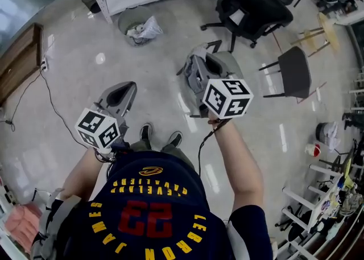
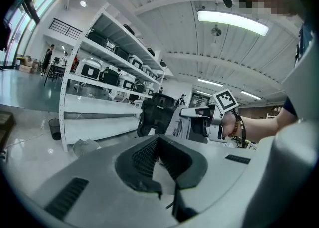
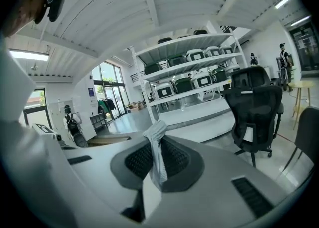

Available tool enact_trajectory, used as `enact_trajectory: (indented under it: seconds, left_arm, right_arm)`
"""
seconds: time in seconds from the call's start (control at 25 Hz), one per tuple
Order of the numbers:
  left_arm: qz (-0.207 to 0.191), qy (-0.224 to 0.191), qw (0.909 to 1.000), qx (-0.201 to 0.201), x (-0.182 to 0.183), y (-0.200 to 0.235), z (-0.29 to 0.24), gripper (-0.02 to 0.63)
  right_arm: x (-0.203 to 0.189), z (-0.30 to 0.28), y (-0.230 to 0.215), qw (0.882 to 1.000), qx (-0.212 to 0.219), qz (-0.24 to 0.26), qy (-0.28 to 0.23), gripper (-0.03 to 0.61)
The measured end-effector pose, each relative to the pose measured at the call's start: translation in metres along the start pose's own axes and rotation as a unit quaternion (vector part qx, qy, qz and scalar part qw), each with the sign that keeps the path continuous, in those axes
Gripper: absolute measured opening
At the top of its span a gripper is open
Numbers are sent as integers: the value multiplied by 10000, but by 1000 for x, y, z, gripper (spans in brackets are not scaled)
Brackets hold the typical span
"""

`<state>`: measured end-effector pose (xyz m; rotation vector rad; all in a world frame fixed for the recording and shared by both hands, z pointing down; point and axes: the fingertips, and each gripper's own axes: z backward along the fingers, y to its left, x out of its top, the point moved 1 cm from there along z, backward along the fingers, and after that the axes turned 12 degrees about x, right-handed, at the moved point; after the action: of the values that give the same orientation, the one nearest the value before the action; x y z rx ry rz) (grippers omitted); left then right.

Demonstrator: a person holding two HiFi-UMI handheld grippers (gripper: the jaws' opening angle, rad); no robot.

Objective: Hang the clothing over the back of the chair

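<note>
A light grey garment hangs from my right gripper, which is shut on a bunched fold of the cloth. In the right gripper view the fold stands up between the pads of that gripper. The black office chair stands on the floor ahead, a little right of that gripper, apart from it. My left gripper is lower and to the left, shut with nothing in it. Its camera sees the right gripper with the garment in front of the chair.
A white shelf rack with appliances runs behind the chair. A waste bin with a white bag sits at its foot. A dark side chair and a wooden stool stand to the right. A cable trails over the floor.
</note>
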<state>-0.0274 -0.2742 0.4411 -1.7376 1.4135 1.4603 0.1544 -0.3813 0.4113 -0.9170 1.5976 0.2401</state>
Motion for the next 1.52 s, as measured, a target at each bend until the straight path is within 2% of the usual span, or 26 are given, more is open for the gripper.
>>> enact_trajectory:
  seconds: [0.24,0.48,0.68,0.96,1.16,1.52]
  left_arm:
    - [109,43,9998,167,-6,19,10,3]
    - [168,52,9996,202,-6,27,18,3]
    - [211,137,9995,179,-11,31,22,3]
    - [279,286,9992,76,-26,36,26,3]
    - [289,373,9989,-11,-36,35,30,3]
    - [254,630,9976,147,-54,59,45,3]
  right_arm:
    - [-37,-29,31,9989,320,-141,323,21]
    - [-75,-45,54,9969,423,-283,600,21]
    - [-122,-55,78,9940,458,114,991,21]
    - [-185,-65,91,9894,236,333,1394,21]
    - [-229,-72,99,9855,122,314,1661,21]
    - [-303,-94,81,9760,-186,442,2125,21]
